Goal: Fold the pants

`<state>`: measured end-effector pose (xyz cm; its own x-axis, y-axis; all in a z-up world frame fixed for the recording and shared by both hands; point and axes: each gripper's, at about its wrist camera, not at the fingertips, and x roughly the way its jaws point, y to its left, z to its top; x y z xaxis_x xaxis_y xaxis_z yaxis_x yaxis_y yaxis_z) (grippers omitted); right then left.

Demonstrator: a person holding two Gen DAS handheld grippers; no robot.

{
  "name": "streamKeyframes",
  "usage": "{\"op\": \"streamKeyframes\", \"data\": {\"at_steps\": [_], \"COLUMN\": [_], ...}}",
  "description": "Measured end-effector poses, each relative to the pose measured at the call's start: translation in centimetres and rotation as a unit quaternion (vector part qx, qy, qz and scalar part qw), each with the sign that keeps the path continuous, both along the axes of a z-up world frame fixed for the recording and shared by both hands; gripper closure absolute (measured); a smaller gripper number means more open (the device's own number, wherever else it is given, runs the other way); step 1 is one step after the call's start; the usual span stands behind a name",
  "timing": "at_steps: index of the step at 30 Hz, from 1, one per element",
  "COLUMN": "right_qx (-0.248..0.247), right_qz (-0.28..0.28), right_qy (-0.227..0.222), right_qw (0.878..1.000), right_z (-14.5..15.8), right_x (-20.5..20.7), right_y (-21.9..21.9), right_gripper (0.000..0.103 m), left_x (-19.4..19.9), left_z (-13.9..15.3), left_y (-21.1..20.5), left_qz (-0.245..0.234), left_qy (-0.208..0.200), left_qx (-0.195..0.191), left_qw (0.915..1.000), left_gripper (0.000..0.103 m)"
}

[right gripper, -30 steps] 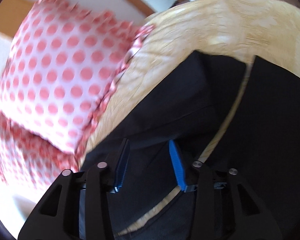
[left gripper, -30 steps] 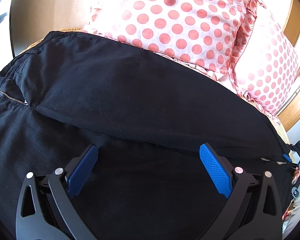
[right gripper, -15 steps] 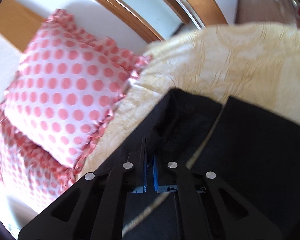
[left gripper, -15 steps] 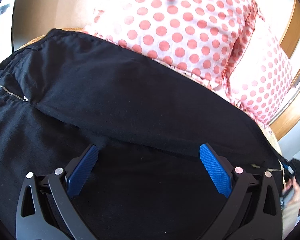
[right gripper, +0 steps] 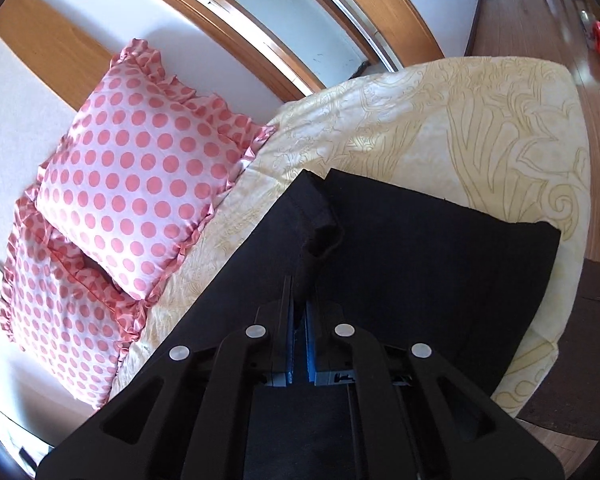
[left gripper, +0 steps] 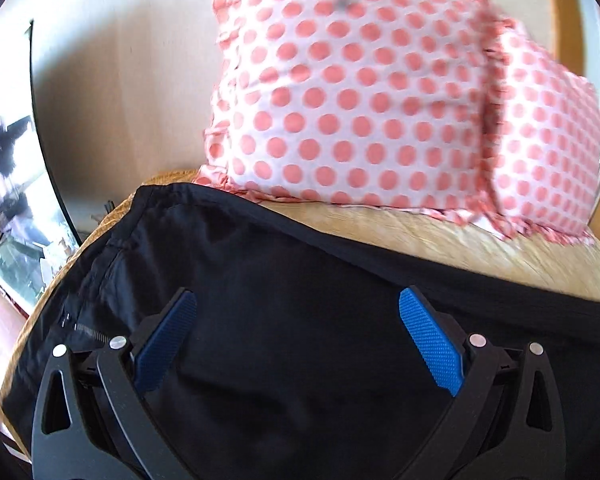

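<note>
Right hand-held gripper: jaws together, clamped on a raised pinch of the pants near the leg ends.
Left hand-held gripper: jaws wide apart, holding nothing, poised over the waist end beside the zipper.
Pants location: spread on the bed, near the dotted pillows.
Step advice: judged best to carry the pinched leg across level, edges aligned, left side anchoring the waist.

My left gripper: jaws spread wide, blue pads facing each other across a broad gap, nothing between them, both black finger frames low in view. My right gripper: jaws drawn together, blue pads nearly meeting, pinching a raised fold of black pants at their tips.
</note>
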<state>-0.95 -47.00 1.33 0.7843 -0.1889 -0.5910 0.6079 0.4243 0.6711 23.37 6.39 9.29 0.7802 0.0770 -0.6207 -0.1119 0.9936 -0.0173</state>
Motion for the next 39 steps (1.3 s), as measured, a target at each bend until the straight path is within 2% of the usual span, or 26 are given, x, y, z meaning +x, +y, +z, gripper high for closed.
{"op": "streamKeyframes", "data": {"at_steps": [3, 6, 10, 12, 16, 17, 18, 21, 23, 24, 25, 27, 28, 34, 39], "right_qx": [0.007, 0.011, 0.014, 0.011, 0.004, 0.002, -0.001, -0.008, -0.011, -0.012, -0.014, -0.019, -0.02, -0.043, -0.068], "right_qz": [0.004, 0.007, 0.009, 0.01, 0.015, 0.016, 0.018, 0.022, 0.024, 0.025, 0.026, 0.029, 0.03, 0.035, 0.03], "right_qy": [-0.002, 0.0, 0.005, 0.008, 0.014, 0.015, 0.017, 0.021, 0.022, 0.022, 0.023, 0.022, 0.02, 0.002, -0.02], "right_qw": [1.0, 1.0, 1.0, 1.0, 1.0, 1.0, 1.0, 1.0, 0.999, 0.999, 0.999, 0.999, 0.999, 0.998, 0.997], "right_z": [-0.1, -0.3, -0.5, -0.4, -0.2, -0.2, -0.1, 0.0, 0.1, 0.1, 0.2, 0.4, 0.6, 2.4, 5.0], "right_x": [-0.1, -0.1, 0.0, 0.1, 0.4, 0.4, 0.5, 0.8, 0.9, 1.0, 1.1, 1.3, 1.3, 1.5, 0.6], "right_y": [-0.2, -0.2, -0.2, -0.2, -0.2, -0.2, -0.2, -0.2, -0.3, -0.3, -0.3, -0.4, -0.4, -1.2, -2.0], "right_gripper": [0.098, 0.098, 0.098, 0.098, 0.098, 0.098, 0.098, 0.098, 0.098, 0.098, 0.098, 0.098, 0.098, 0.098, 0.098], "left_x": [4.0, 8.1, 13.6, 15.5, 17.5, 17.7, 18.0, 18.3, 18.6, 18.6, 18.5, 17.6, 17.3, 11.3, 3.0], "left_z": [-0.1, -0.9, -3.1, -4.2, -5.4, -5.7, -6.0, -7.1, -7.0, -7.0, -7.0, -6.8, -6.6, -2.5, 1.7], "left_y": [2.3, 5.0, 7.6, 8.2, 9.5, 10.0, 10.4, 11.5, 11.7, 11.9, 12.0, 12.5, 12.7, 12.1, 12.3], "left_qz": [0.029, 0.062, 0.096, 0.112, 0.151, 0.156, 0.163, 0.184, 0.188, 0.172, 0.164, 0.173, 0.172, 0.137, 0.103], "left_qy": [0.03, 0.064, 0.136, 0.166, 0.178, 0.179, 0.18, 0.184, 0.178, 0.175, 0.174, 0.165, 0.161, 0.098, 0.04], "left_qx": [-0.022, -0.068, -0.129, -0.132, -0.142, -0.153, -0.165, -0.21, -0.203, -0.214, -0.23, -0.243, -0.241, -0.207, -0.213], "left_qw": [0.9989, 0.9937, 0.9776, 0.9709, 0.9619, 0.9592, 0.9559, 0.9426, 0.9443, 0.9455, 0.9434, 0.9402, 0.9416, 0.9635, 0.9708], "left_gripper": [0.002, 0.003, 0.022, 0.026, 0.03, 0.03, 0.035, 0.04, 0.059, 0.081, 0.089, 0.093, 0.096, 0.097, 0.097]}}
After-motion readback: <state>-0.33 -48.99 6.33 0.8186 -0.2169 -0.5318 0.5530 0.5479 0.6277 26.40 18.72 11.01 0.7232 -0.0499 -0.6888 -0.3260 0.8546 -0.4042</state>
